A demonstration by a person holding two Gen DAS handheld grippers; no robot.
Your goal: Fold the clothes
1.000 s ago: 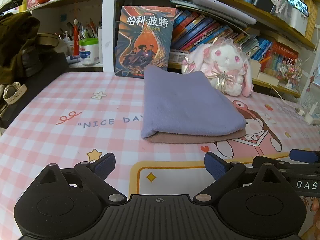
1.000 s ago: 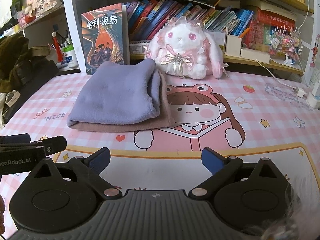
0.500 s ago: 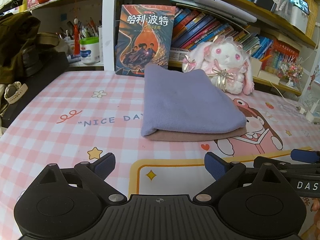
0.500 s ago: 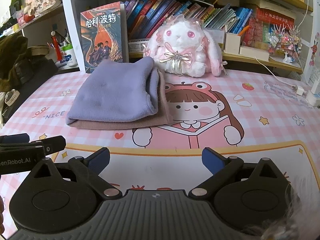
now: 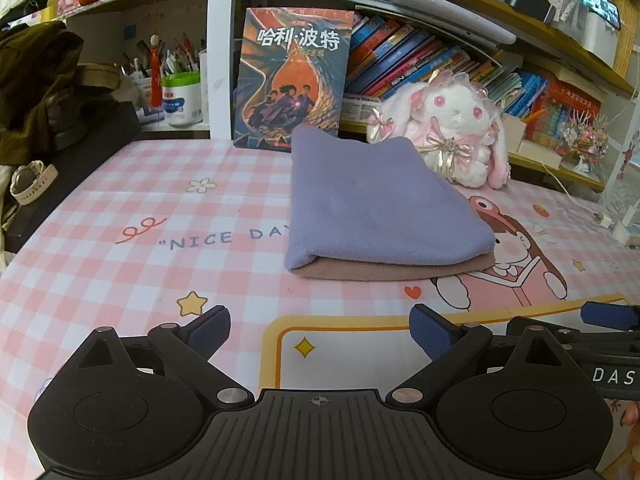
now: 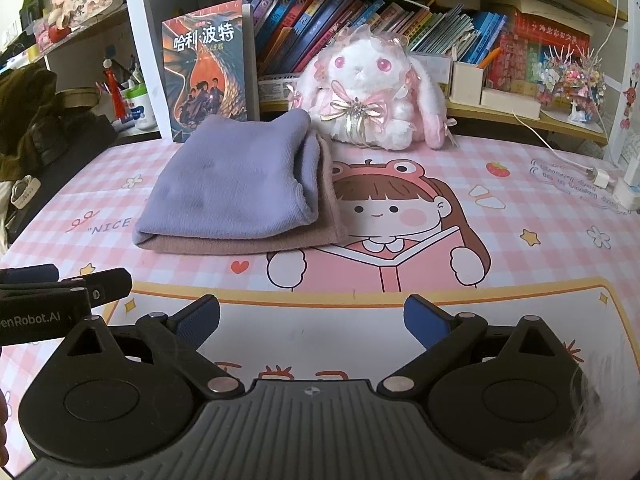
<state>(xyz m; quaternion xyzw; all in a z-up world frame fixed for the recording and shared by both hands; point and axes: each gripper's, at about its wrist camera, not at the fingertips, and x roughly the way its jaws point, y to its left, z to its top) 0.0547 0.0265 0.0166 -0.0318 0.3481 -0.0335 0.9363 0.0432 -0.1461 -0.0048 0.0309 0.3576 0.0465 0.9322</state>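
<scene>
We are holding the left gripper (image 5: 320, 330) low over the pink checked mat (image 5: 120, 272), pointing straight ahead toward 12 o'clock, its two blue-padded fingers (image 5: 210, 328) spread wide apart with nothing between them. The right gripper (image 6: 312, 322) is sitting in the same pose, level and forward-facing, its jaws likewise splayed wide and gripping nothing. In the left wrist view the right gripper is showing at about 3 o'clock, just beside ours, and in the right wrist view the left one is showing at about 9 o'clock, so we are keeping the two side by side near the front edge of the mat.

The folded clothes (image 5: 376, 204) are lying flat on the mat ahead of both tools, well apart from the fingertips: a lilac piece (image 6: 236, 184) is resting on top of a dusty-pink piece (image 6: 256, 242), whose edge is peeking out along the near side. From the left gripper the stack is sitting at 12 to 1 o'clock; from the right it is at 11 o'clock. Just behind it, a white plush rabbit (image 6: 368, 92) and an upright book (image 5: 294, 80) are standing against the bookshelf (image 6: 400, 32).
</scene>
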